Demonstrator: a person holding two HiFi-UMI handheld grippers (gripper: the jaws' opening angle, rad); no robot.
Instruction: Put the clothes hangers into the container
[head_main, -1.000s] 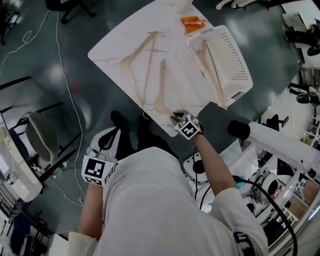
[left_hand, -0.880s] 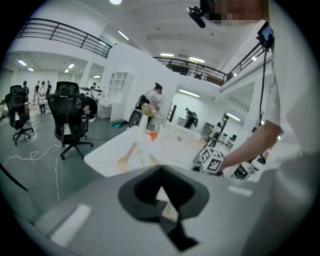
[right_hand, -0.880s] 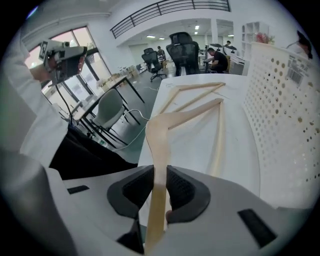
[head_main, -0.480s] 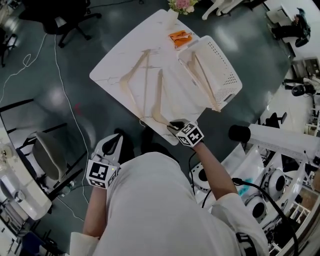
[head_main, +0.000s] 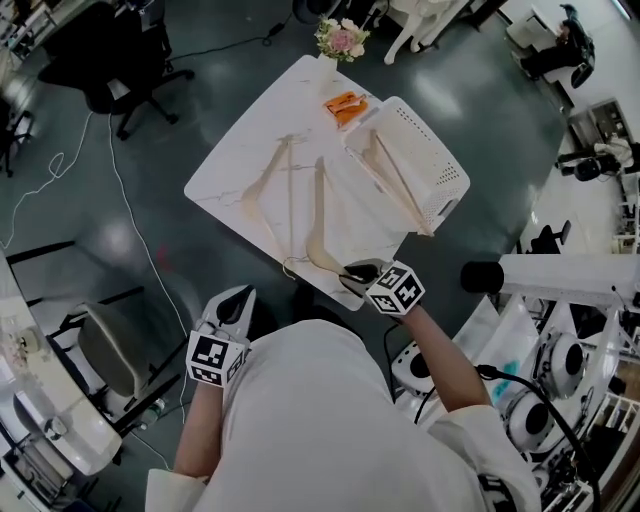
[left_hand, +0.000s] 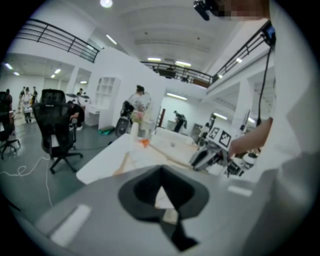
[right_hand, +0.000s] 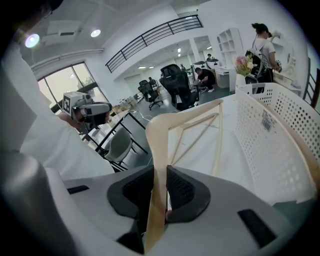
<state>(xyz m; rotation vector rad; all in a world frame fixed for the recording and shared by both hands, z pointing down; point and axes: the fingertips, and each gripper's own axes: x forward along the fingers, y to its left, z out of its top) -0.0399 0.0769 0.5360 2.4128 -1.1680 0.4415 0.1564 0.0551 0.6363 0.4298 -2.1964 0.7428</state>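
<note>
My right gripper is shut on one arm of a pale wooden hanger near the white table's front corner. That hanger's far end still reaches over the table. A second wooden hanger lies flat to its left. A third one leans inside the white perforated basket at the table's right. My left gripper hangs off the table above the floor, shut with nothing between its pads.
An orange item and a vase of flowers stand at the table's far corner. A black office chair is at the far left, a grey chair at the near left, and white equipment crowds the right.
My right gripper has risen with the hanger's near end, tilting the hanger up off the table. The left gripper has lifted slightly beside my body.
</note>
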